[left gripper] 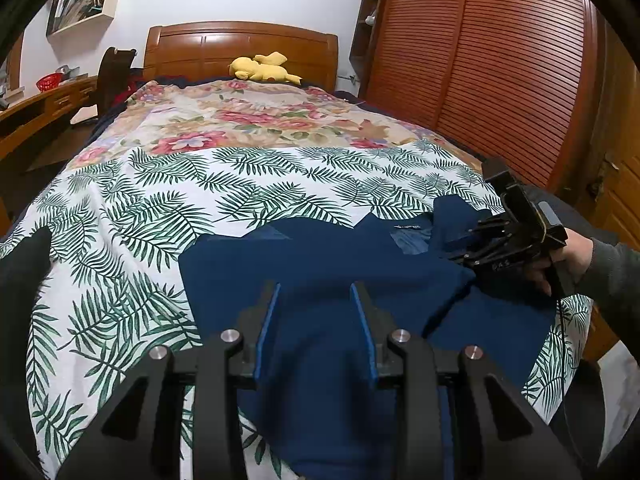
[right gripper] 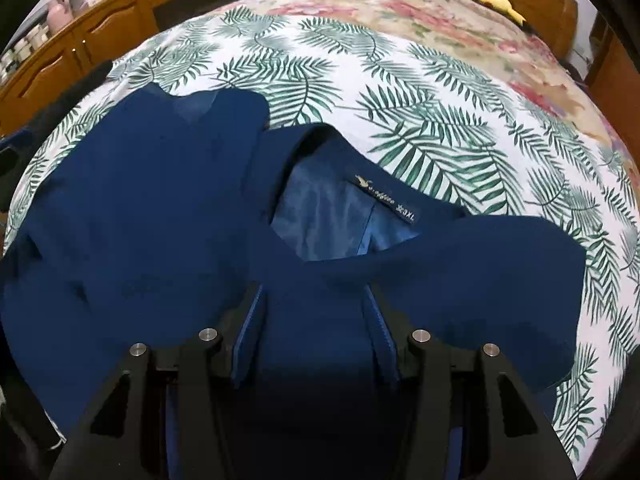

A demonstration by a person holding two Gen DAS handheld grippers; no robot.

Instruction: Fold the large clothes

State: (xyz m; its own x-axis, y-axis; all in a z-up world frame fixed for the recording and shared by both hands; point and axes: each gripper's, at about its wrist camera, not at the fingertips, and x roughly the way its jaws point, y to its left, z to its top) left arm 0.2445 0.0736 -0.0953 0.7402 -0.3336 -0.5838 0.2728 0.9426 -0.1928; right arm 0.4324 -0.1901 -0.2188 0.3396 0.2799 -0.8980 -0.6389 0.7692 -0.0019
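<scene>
**A:** Take me across the room, left to right.

**B:** At the far left a white wall shelf (left gripper: pixel 86 6) holds books, and under it a wooden desk (left gripper: pixel 36 112) runs along the wall with a red basket (left gripper: pixel 50 81) on top. A dark chair (left gripper: pixel 114 76) stands against the bed's left edge. Then comes the wooden headboard (left gripper: pixel 240 46), with a yellow plush toy (left gripper: pixel 264 68) lying at the head of the bed. Along the right side stands a slatted wooden wardrobe (left gripper: pixel 500 68).

**B:** The bed wears two covers: a floral spread (left gripper: pixel 256 116) over the head half and a palm-leaf sheet (left gripper: pixel 160 200) over the foot half.

**A:** And the garment?

**B:** The navy jacket (left gripper: pixel 320 264) lies on the palm-leaf sheet at the foot of the bed, nearer the right edge. Its collar faces the headboard, and the lighter lining shows a neck label (right gripper: pixel 386 200) marked 3XL.

**A:** The grippers?

**B:** The left gripper (left gripper: pixel 316 292) hangs over the jacket's near part, jaws apart, nothing pinched between the blue pads (left gripper: pixel 266 328). The right gripper (right gripper: pixel 316 300) points steeply down just below the collar, jaws also apart with navy cloth showing between them. I cannot tell whether the fingertips touch the fabric. In the left view a hand (left gripper: pixel 568 260) in a grey sleeve (left gripper: pixel 616 276) carries it at the jacket's right shoulder.
</scene>
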